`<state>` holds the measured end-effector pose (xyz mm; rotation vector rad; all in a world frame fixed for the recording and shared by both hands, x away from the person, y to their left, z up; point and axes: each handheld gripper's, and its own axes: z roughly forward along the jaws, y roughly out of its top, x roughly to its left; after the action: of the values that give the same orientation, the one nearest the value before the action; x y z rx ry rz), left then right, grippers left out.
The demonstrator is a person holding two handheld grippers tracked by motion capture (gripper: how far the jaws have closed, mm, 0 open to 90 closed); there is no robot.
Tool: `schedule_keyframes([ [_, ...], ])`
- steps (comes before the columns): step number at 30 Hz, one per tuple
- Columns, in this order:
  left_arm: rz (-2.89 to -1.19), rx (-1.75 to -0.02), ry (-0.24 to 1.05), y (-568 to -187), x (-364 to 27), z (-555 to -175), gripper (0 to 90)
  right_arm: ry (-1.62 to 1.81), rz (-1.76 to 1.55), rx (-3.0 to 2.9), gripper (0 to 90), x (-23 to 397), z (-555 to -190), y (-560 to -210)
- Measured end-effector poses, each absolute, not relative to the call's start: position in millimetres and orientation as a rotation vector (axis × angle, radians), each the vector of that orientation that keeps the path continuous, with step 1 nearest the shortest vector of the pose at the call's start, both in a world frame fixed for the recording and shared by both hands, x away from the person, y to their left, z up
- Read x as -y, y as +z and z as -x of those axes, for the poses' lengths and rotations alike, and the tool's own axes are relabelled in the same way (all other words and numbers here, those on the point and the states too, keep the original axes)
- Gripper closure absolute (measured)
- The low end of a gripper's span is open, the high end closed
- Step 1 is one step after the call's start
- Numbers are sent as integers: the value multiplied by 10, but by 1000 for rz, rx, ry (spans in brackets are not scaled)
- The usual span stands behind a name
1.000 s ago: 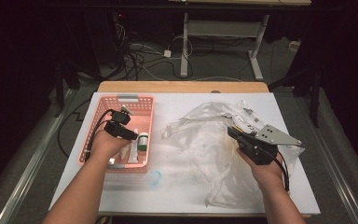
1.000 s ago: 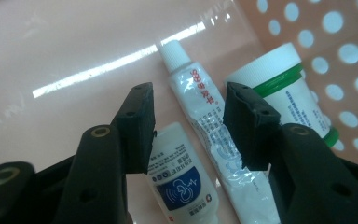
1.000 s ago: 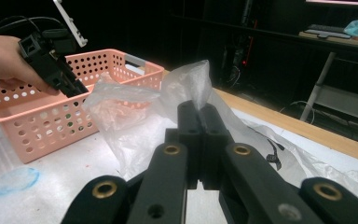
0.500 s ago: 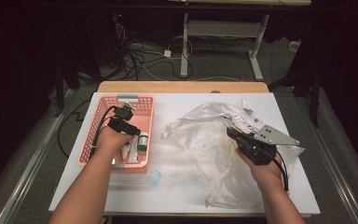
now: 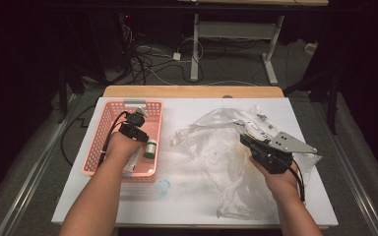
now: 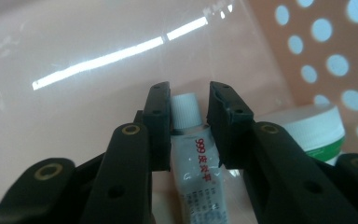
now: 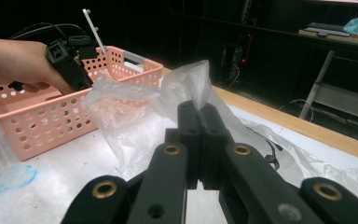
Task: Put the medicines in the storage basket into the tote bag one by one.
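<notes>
Pink basket wall (image 6: pixel 335 56) beside tube (image 6: pixel 196 154)

left tool (image 5: pixel 137 129) down inside pink basket (image 5: pixel 109 112) beside green-lidded jar (image 5: pixel 150 148); right tool (image 5: pixel 247 141) pinching clear plastic bag (image 5: pixel 211 142).

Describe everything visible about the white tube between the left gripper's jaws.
The tube is a small white squeeze tube, seemingly soft plastic or foil, with a ribbed white screw cap and red "999" print above smaller characters. It lies flat on the floor of the pink basket, cap pointing away from the camera, beside a green-and-white jar. The left gripper straddles its neck; its jaws have just been closing, with slight gaps left, so no firm grip yet.
</notes>
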<state>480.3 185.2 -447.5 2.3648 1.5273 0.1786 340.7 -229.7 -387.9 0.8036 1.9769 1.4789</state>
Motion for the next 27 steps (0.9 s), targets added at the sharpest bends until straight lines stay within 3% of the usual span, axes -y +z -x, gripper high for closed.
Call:
schedule_keyframes([
  [2,-2342,-1520,184,-4468,-1848,-4811,746,1478,-803,-1976,900,2297,-3408,-3879],
  [12,-2289,-1513,260,-4466,-1878,-4925,744,1475,-801,-1977,900,2288,-3412,-3888],
  [23,-2328,-1522,221,-4353,-1966,-4782,443,1476,-808,-1982,900,2291,-3410,-3895],
  [27,-2383,-1542,212,-4393,-1954,-4705,401,1477,-797,-1984,900,2281,-3402,-3891],
])
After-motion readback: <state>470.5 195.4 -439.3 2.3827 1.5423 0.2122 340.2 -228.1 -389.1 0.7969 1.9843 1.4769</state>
